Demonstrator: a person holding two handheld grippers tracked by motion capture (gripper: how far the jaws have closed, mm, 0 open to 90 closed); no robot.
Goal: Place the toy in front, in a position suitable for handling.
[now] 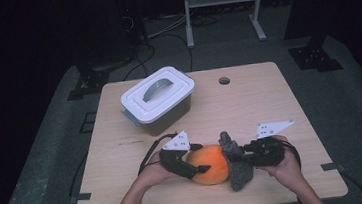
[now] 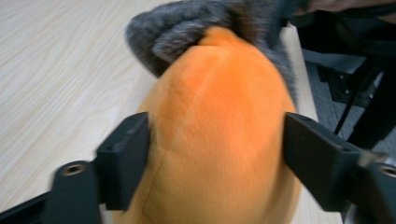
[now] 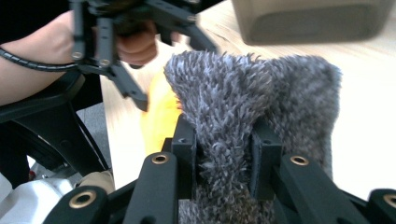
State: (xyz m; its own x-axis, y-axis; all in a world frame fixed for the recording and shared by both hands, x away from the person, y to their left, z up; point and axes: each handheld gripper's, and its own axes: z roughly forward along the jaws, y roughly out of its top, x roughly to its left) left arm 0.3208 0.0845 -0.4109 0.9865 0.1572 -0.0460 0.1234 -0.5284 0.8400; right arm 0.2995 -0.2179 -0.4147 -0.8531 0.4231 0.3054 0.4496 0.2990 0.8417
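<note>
An orange plush (image 1: 210, 163) lies near the table's front edge, its right end tucked into a grey fuzzy cover (image 1: 236, 169). My left gripper (image 1: 202, 157) comes in from the left, and its jaws clamp the orange plush (image 2: 219, 116) on both sides, the pads against the fabric. From the right, my right gripper (image 1: 239, 159) pinches a fold of the grey fuzzy cover (image 3: 243, 102) tightly between its jaws, so my right gripper (image 3: 224, 135) is shut on it. Behind that fold a strip of the orange plush (image 3: 156, 116) shows.
A grey box with a white handled lid (image 1: 158, 96) stands at the back left of the wooden table (image 1: 269, 103). A small round hole (image 1: 224, 80) sits near the far edge. A white shelf frame (image 1: 222, 7) stands on the floor beyond.
</note>
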